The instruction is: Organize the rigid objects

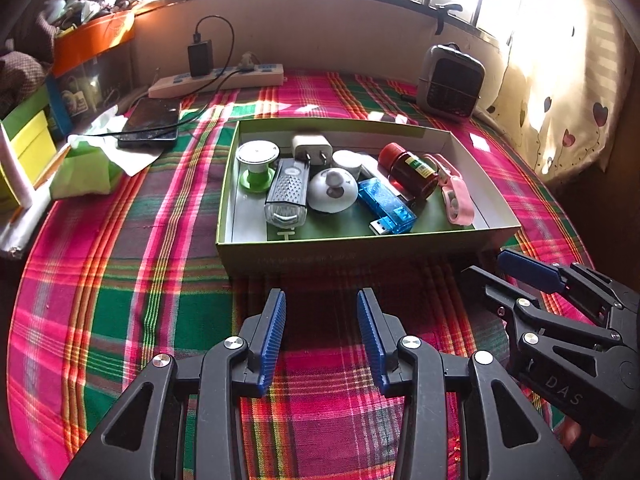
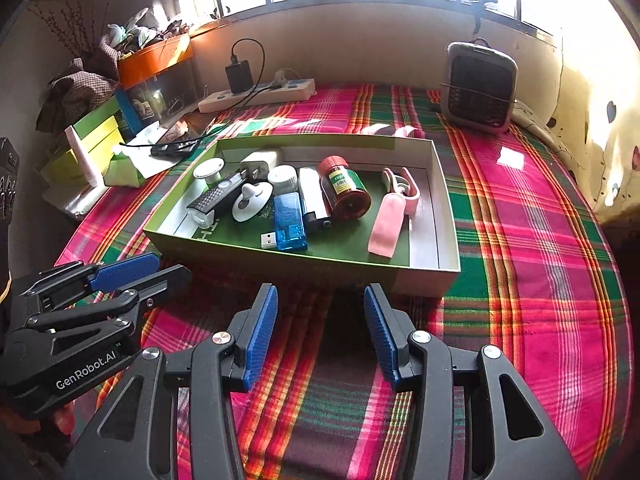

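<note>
Grippers: left gripper [image 1: 322,336] & right gripper [image 2: 320,332] both spread, empty.
Box [image 1: 360,250]: holds red-cap bottle [image 1: 408,174], blue USB stick [image 1: 386,208], charger plug [image 1: 312,148], pink clip [image 1: 456,194].

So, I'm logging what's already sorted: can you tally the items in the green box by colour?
In the green box:
White: 5 (spool, plug adapter, round cap, knobbed disc, lighter)
Blue: 1 (USB device)
Red: 1 (bottle)
Pink: 1 (clip)
Black: 1 (flashlight)
Total: 9
</note>
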The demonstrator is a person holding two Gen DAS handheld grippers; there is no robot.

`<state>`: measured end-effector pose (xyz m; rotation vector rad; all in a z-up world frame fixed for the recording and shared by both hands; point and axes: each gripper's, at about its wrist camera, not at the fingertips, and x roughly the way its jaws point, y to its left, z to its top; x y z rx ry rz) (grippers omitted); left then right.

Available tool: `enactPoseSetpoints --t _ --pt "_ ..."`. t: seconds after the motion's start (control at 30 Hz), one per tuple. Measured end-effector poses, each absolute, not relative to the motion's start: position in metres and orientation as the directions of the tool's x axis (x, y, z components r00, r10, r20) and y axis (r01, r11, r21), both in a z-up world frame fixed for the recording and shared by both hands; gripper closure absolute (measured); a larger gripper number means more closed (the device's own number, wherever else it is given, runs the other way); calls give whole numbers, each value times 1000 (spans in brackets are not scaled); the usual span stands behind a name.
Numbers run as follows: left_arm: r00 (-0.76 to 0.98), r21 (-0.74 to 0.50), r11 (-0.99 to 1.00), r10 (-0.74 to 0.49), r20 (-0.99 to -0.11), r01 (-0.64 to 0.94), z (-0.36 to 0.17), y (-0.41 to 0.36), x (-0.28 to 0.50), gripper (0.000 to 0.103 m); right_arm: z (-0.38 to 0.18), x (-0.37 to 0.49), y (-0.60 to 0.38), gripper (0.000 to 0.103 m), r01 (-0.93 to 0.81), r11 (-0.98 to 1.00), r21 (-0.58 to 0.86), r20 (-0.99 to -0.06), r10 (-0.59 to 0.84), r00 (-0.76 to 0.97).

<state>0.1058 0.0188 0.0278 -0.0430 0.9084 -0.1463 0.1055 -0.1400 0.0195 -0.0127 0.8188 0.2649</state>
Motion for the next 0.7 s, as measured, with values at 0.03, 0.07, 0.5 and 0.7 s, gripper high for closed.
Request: enactPoseSetpoints --t 0.03,0.07,0.5,0.7 --pt "604 -99 990 -142 -784 104 25 19 104 67 17 105 -141 56 -232 969 82 -728 217 650" --pt "601 -102 990 -143 -787 101 22 19 103 67 15 104 -141 56 -225 972 74 -733 206 648" --pt "612 -58 995 -98 -784 86 11 12 95 65 -1 97 -153 56 -167 984 66 -761 158 629" --pt "627 -26 996 -72 -775 81 10 5 93 59 -3 96 -157 56 -147 988 56 -763 137 632"
